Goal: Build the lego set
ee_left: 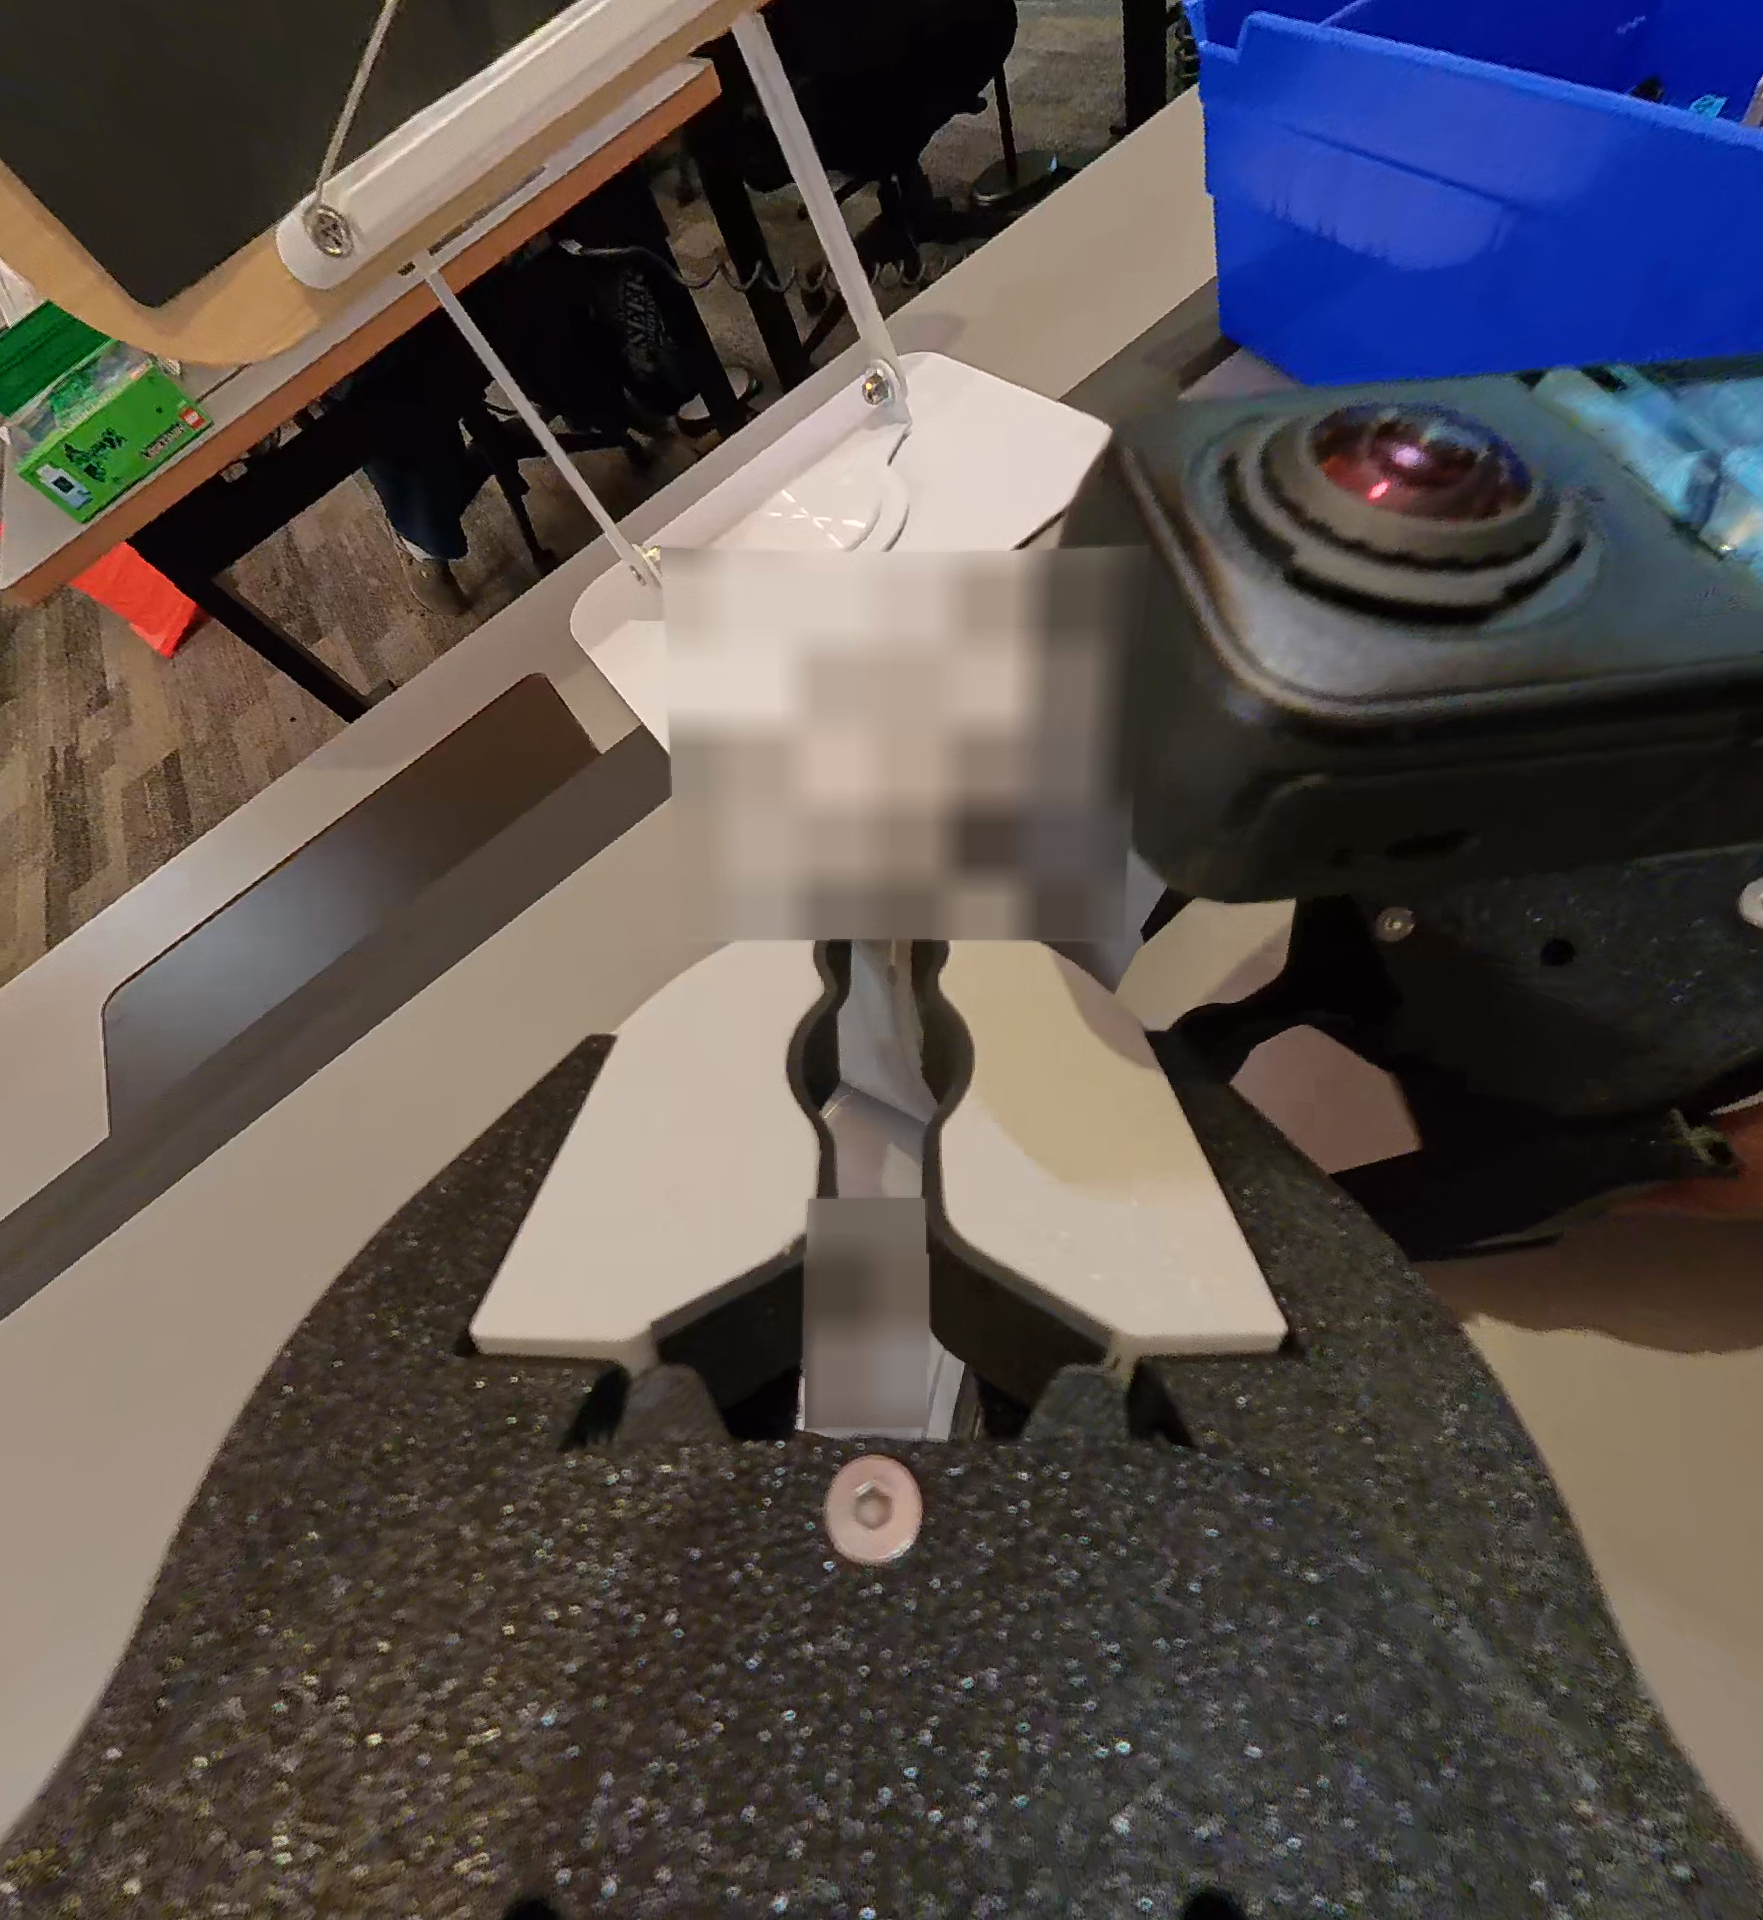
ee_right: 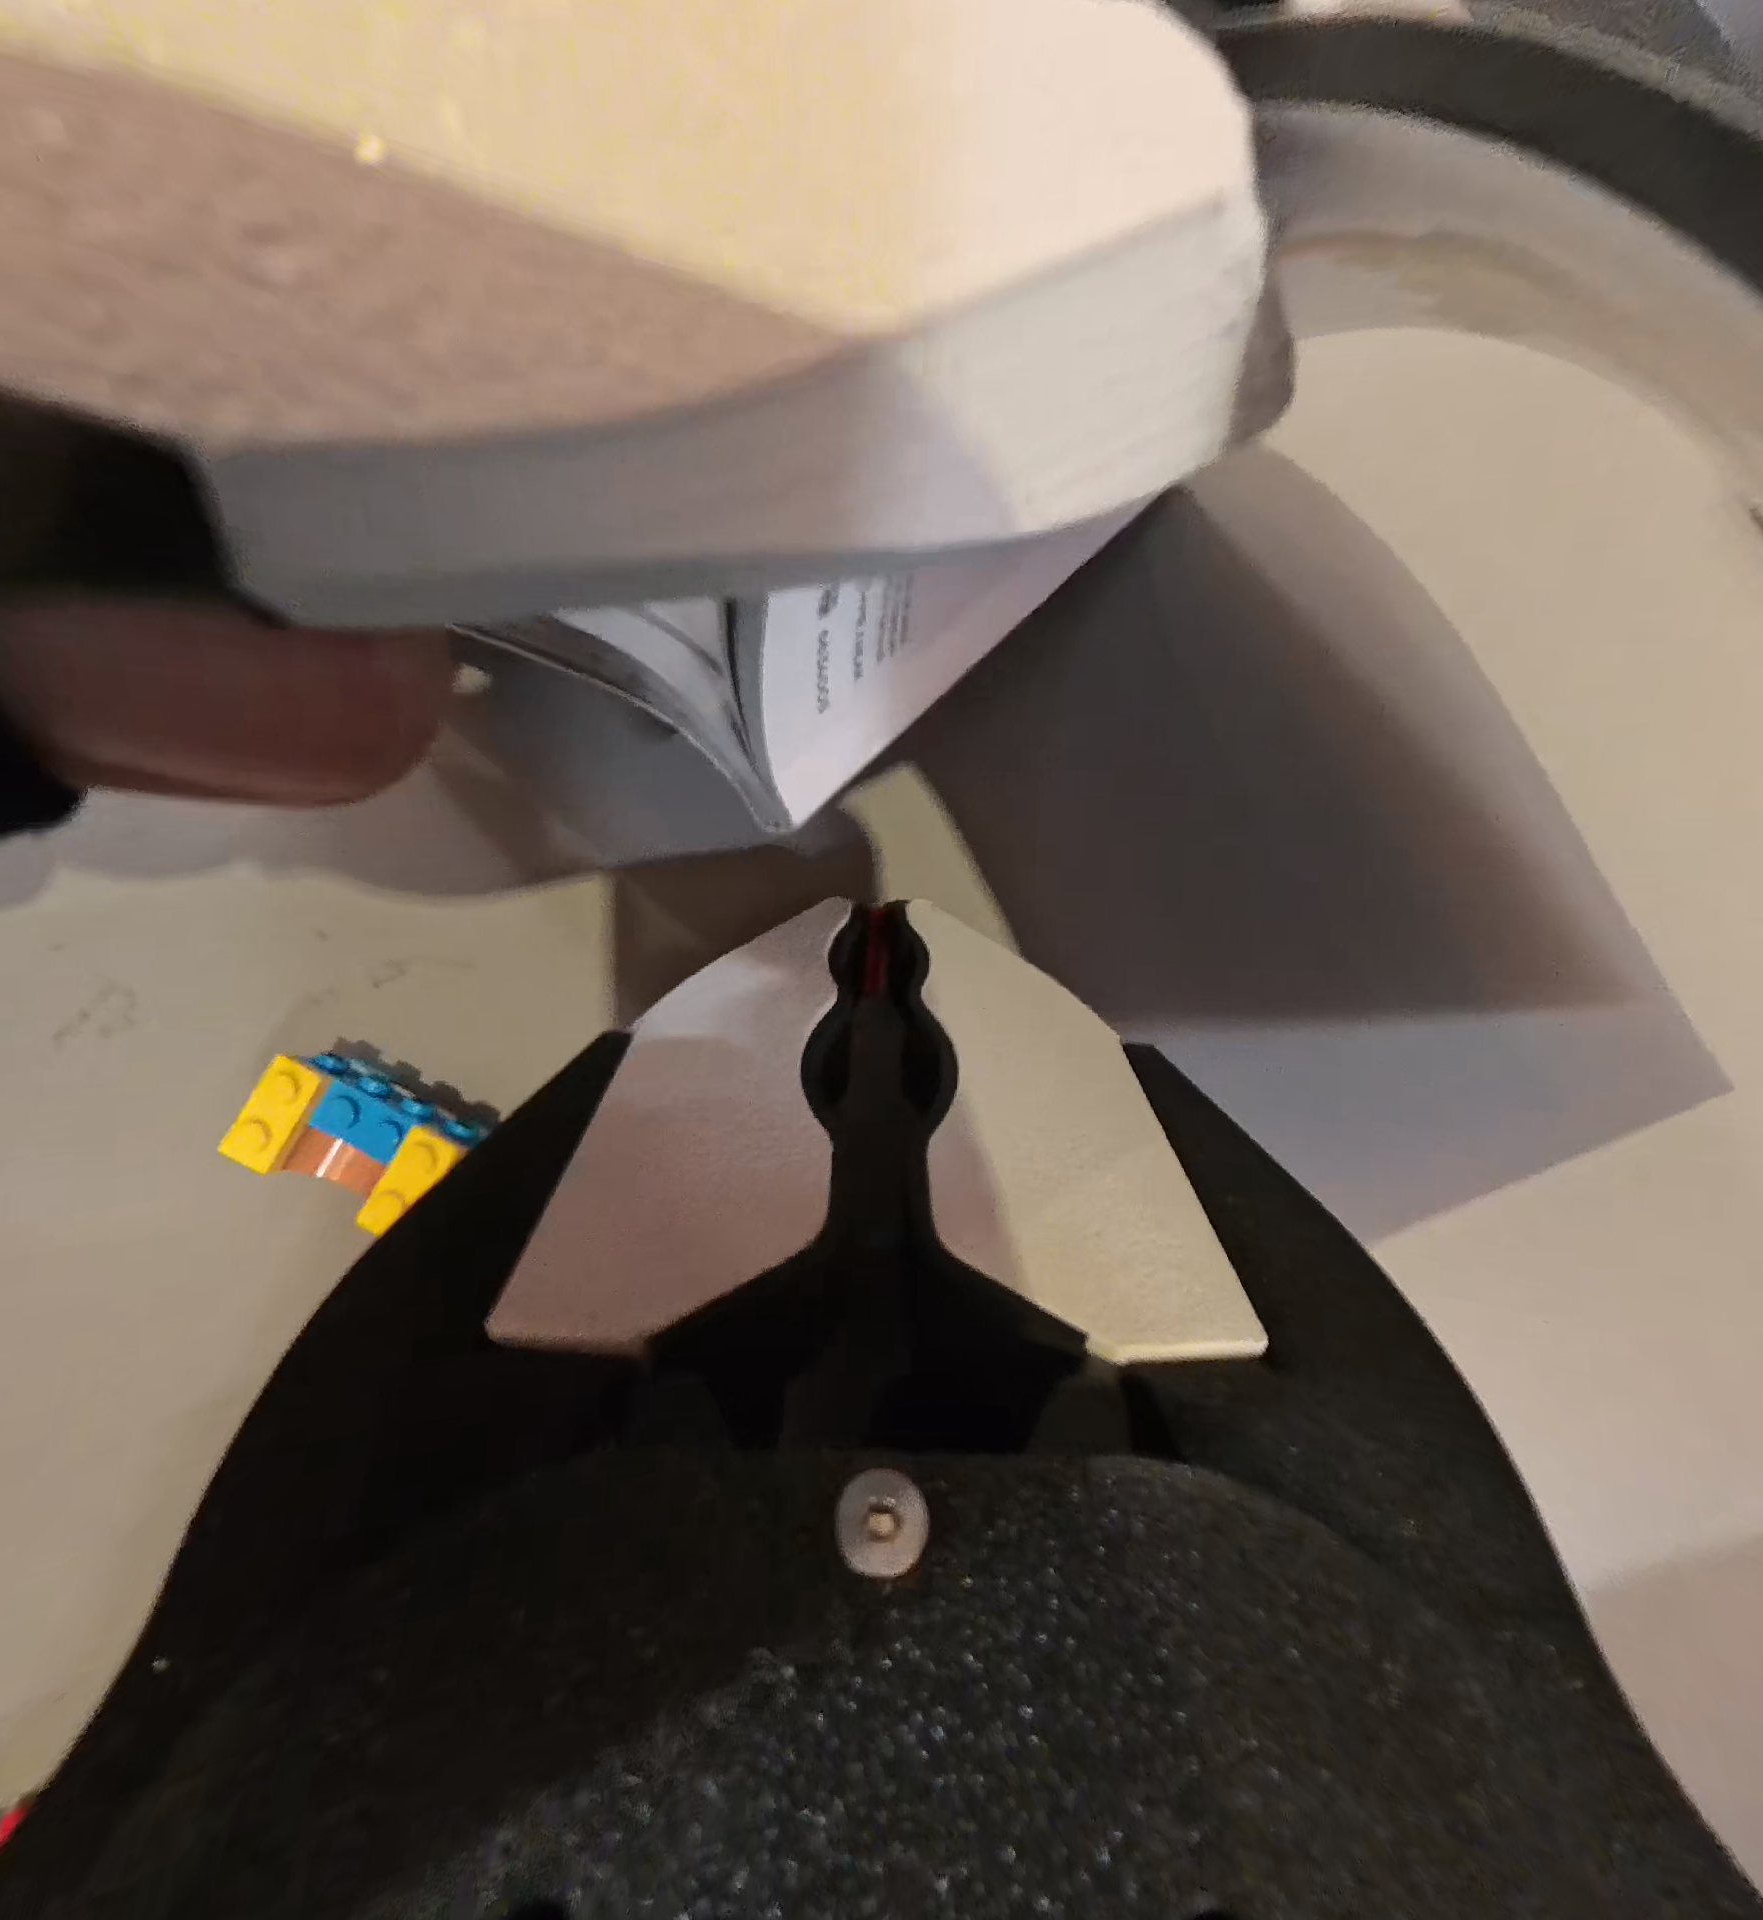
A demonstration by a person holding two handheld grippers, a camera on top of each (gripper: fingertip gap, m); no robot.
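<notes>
Crowding both closed grippers, left [ee_left: 879, 966] pinching a booklet [ee_right: 752, 717], right [ee_right: 882, 914] on something red, beside bricks [ee_right: 357, 1127].

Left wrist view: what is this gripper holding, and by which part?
The left gripper is shut on a paper booklet, clamped between its fingers. A mosaic patch hides which part of it.

Left hand-held gripper [ee_left: 878, 961] clamped on paper; right hand-held gripper [ee_right: 882, 920] closed, jaws pinching something thin.
</notes>
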